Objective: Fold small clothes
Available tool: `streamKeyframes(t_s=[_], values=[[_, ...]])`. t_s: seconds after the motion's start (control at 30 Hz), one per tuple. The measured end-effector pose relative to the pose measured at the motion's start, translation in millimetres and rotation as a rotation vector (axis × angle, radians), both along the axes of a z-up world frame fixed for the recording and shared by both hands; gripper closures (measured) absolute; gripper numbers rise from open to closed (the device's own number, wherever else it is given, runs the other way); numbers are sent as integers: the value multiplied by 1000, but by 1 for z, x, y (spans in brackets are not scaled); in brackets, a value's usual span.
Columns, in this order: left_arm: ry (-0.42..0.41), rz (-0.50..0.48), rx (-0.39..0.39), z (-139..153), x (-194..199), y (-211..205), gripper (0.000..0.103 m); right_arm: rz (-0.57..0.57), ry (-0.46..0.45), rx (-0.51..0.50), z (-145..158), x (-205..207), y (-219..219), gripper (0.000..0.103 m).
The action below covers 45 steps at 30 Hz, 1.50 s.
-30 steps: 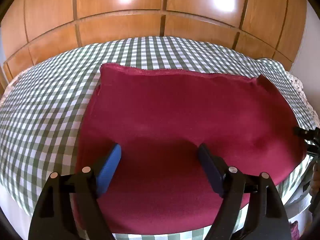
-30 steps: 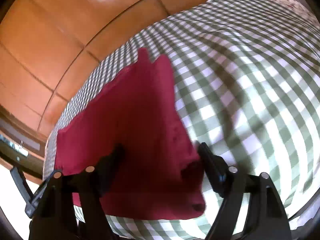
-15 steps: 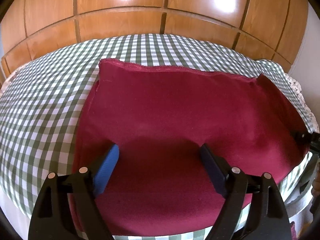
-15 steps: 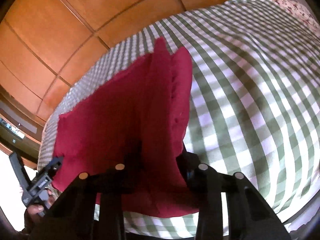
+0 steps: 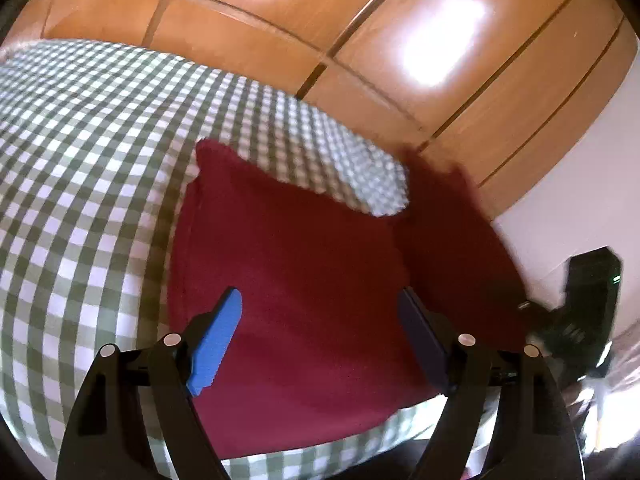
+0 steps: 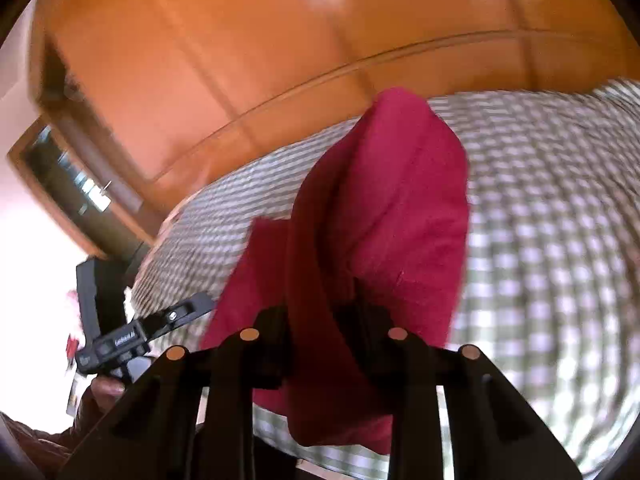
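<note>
A dark red cloth [image 5: 304, 280] lies on the green-and-white checked bed cover [image 5: 80, 160]. My left gripper [image 5: 320, 336] is open and hovers over the cloth's near part, holding nothing. My right gripper [image 6: 324, 320] is shut on the red cloth's [image 6: 384, 200] right edge and holds it lifted off the bed; the raised part shows at the right in the left wrist view [image 5: 452, 240]. The right gripper's body [image 5: 580, 312] shows at the far right there. The left gripper [image 6: 120, 336] shows at the left of the right wrist view.
Wooden wardrobe panels [image 5: 360, 40] stand behind the bed. A white wall [image 5: 580, 184] is at the right. The bed's near edge [image 5: 320, 460] runs just below the cloth. A window or mirror frame [image 6: 72, 176] is at the left of the right wrist view.
My right gripper closed on the cloth's right edge and lifted it up and over toward the left. My left gripper stayed open and swung to the left over the cloth.
</note>
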<state>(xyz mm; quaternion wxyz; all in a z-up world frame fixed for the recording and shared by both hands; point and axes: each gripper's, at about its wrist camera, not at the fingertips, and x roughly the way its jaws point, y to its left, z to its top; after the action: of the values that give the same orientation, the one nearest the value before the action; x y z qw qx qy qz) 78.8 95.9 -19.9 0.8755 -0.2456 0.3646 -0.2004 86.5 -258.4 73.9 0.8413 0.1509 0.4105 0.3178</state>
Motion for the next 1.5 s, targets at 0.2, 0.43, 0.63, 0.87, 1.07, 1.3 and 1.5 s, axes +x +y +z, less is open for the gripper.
streamKeyframes(t_s=[0.2,0.43,0.63,0.87,1.07,1.3,1.5], values=[[12,-35,-202,3,9,23,24,159,4,-96,-21,-2,84,79],[77,-75,-238,-8,33,20,21,269,-112,-284,-38,-30,140,78],[113,-82,-132,-8,51,4,32,343,-142,-207,-37,-39,136,48],[154,-79,-38,-15,63,-3,35,332,-42,33,-23,-38,55,30],[160,-41,34,-18,62,-6,78,115,6,-37,-39,-29,-6,54],[43,-3,72,13,45,7,88,199,-4,-87,-52,-39,33,59],[-21,56,178,37,28,32,88,295,-32,-94,-48,-46,72,59]])
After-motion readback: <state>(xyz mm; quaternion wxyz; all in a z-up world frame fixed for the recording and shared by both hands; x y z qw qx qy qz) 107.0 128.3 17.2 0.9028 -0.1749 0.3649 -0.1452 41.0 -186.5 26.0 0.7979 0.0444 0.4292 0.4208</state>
